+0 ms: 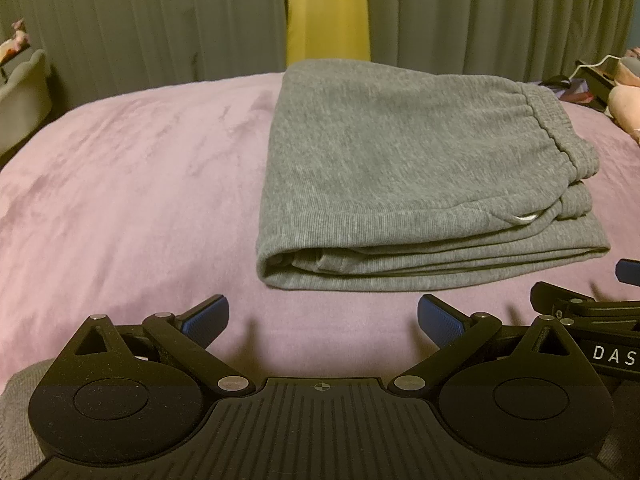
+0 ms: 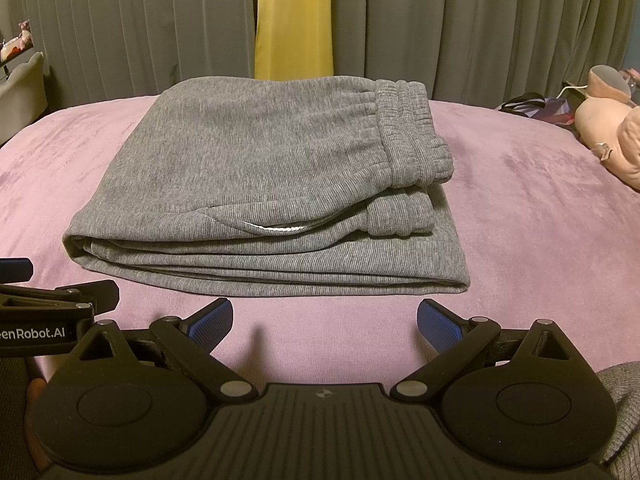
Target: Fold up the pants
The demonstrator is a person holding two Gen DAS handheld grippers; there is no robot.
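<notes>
Grey sweatpants (image 1: 384,168) (image 2: 264,184) lie folded into a flat stack of several layers on the pink bed cover (image 1: 132,184) (image 2: 532,216). The elastic waistband (image 2: 412,132) sits on top at the right, and a white drawstring (image 2: 276,227) peeks out near the front. My left gripper (image 1: 323,318) is open, just short of the stack's near edge, holding nothing. My right gripper (image 2: 325,320) is open too, just before the front fold, and holds nothing. Each gripper shows at the edge of the other's view, side by side.
Grey curtains (image 2: 120,32) with a yellow strip (image 2: 294,20) hang behind the bed. Pink plush toys (image 2: 608,136) and dark items lie at the right edge. A pale chair (image 1: 24,84) stands at the far left. Bare cover spreads left of the stack.
</notes>
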